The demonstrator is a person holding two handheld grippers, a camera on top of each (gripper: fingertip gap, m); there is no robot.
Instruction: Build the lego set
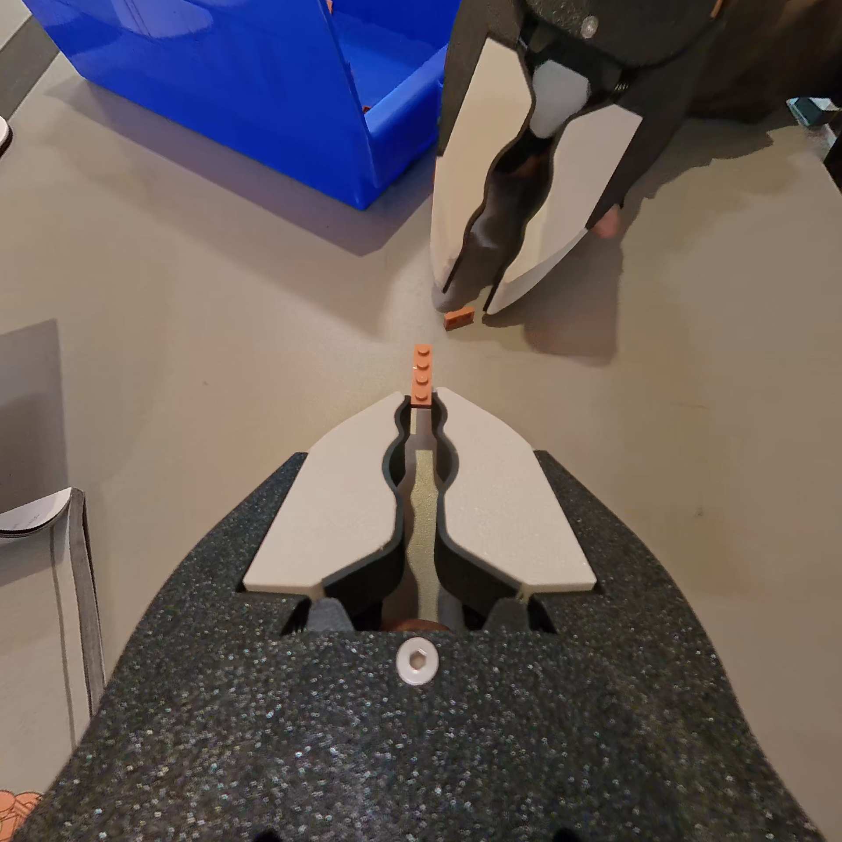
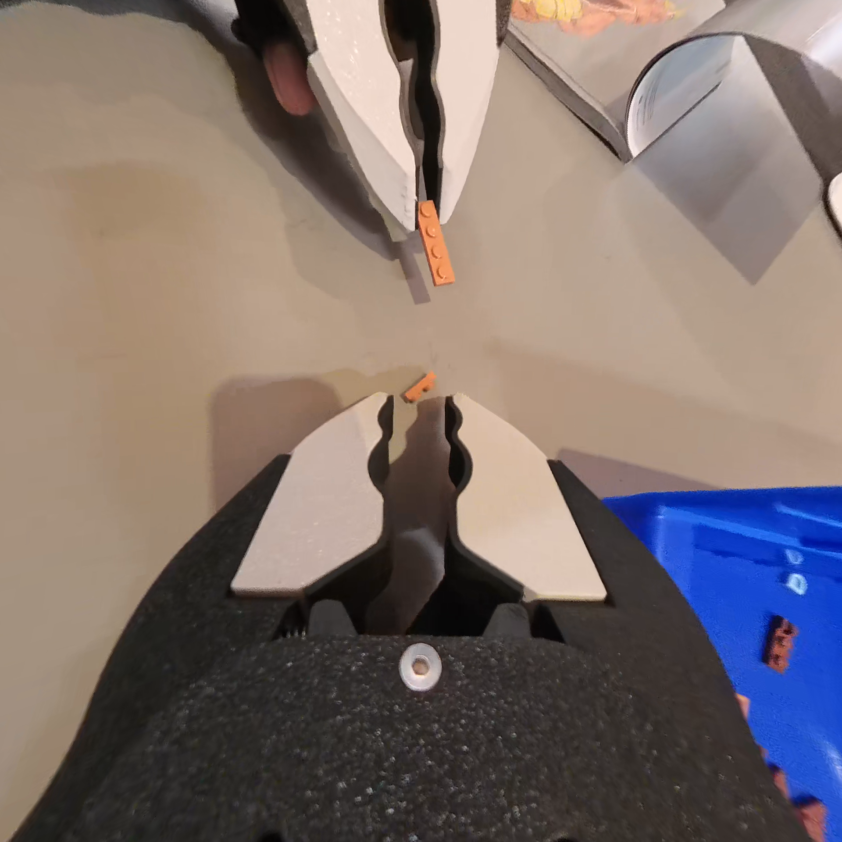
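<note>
My left gripper [image 1: 421, 398] is shut on one end of a long orange studded plate [image 1: 421, 373]. The plate sticks out forward, studs up, a little above the beige table [image 1: 228, 364]. It also shows in the right wrist view [image 2: 435, 246], pinched at the left gripper's tips [image 2: 426, 209]. My right gripper [image 2: 419, 401] is open, tips down near the table. A small orange plate [image 2: 419, 387] lies on the table just ahead of its fingertips, touching neither pad. The left wrist view shows the same small piece [image 1: 459, 317] lying free below the right gripper [image 1: 467, 300].
A blue plastic bin [image 1: 273, 91] stands on the table beside the right gripper, with a brown brick [image 2: 781, 644] inside it. An open book [image 2: 660, 100] lies near the left gripper. A person's finger [image 2: 287, 77] shows beside the left gripper. The grippers' ends are close to 7 cm from one another.
</note>
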